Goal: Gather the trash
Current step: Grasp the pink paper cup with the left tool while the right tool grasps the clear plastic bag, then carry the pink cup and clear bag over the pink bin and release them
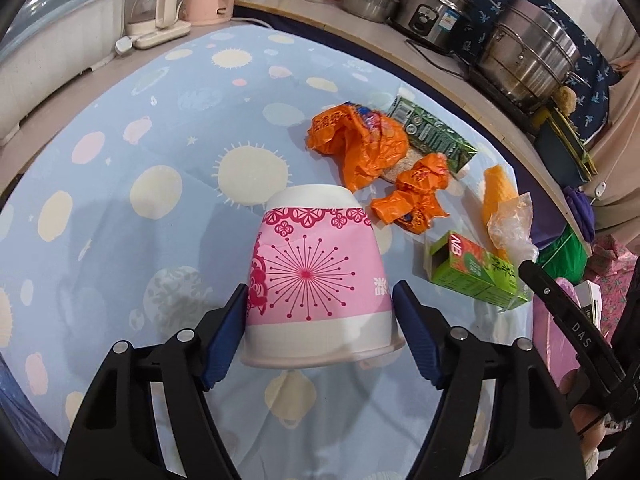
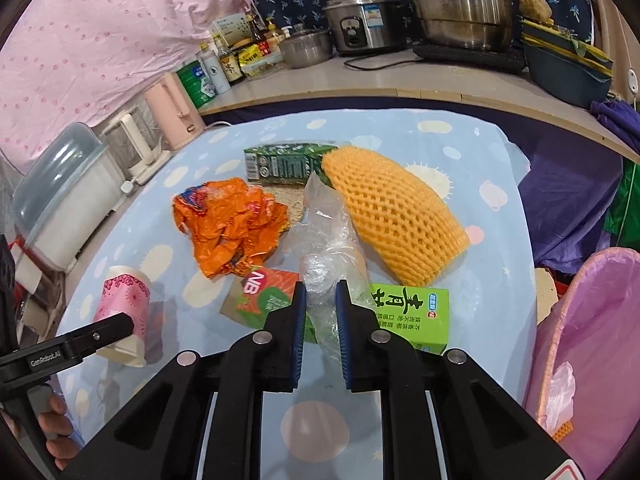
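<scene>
A pink and white paper cup (image 1: pixel 318 276) stands upside down on the blue patterned tablecloth (image 1: pixel 120 208). My left gripper (image 1: pixel 320 300) is open, its fingers on either side of the cup, slightly apart from it. The cup also shows in the right wrist view (image 2: pixel 124 312). My right gripper (image 2: pixel 321 292) is shut on a crumpled clear plastic bag (image 2: pixel 326 248). Under the bag lies a light green box (image 2: pixel 412 312). Orange wrappers (image 2: pixel 232 224), a dark green carton (image 2: pixel 286 160) and an orange foam net (image 2: pixel 394 212) lie beyond.
A pink-lined trash bin (image 2: pixel 596 344) stands right of the table. A counter behind holds steel pots (image 2: pixel 464 4), a rice cooker (image 2: pixel 362 20) and bottles (image 2: pixel 228 60). A pink kettle (image 2: pixel 174 116) and a white container (image 2: pixel 60 204) stand at the table's left.
</scene>
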Motion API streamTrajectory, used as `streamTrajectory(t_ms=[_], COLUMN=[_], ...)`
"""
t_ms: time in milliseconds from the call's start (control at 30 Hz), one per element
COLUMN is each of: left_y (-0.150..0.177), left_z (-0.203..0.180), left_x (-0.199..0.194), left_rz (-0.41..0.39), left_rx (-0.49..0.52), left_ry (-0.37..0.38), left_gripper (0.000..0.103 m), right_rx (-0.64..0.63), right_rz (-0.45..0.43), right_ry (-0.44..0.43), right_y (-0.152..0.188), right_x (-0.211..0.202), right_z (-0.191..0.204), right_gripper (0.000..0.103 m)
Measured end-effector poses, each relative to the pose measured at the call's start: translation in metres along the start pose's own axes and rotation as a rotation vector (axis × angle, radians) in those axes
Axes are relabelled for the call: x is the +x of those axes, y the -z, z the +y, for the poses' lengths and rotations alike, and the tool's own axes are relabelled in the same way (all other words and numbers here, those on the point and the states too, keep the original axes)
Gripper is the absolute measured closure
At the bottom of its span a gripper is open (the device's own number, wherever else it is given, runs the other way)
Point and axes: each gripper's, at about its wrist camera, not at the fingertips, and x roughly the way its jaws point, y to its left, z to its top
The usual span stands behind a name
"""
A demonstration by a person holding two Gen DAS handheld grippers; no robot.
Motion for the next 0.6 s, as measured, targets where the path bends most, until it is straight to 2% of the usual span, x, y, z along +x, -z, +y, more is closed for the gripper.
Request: streamTrajectory(t_ms=[333,600], left_y=[0.015,0.036], left_z=[-0.045,-0.115], left_x=[-0.043,-0.063], left_rz=[-0.053,-0.085], left_rx=[0.112,0.268], left_ry=[0.068,0.141], left_gripper=[0.034,0.034], right_rx=[0.033,0.109], right_rz=[-0.127,-0.213], right_ry=[-0.043,0.027], right_y=[0.006,0.021], right_x=[-0.078,-0.137], right_z=[-0.009,-0.054], right_gripper=[0.089,0.089])
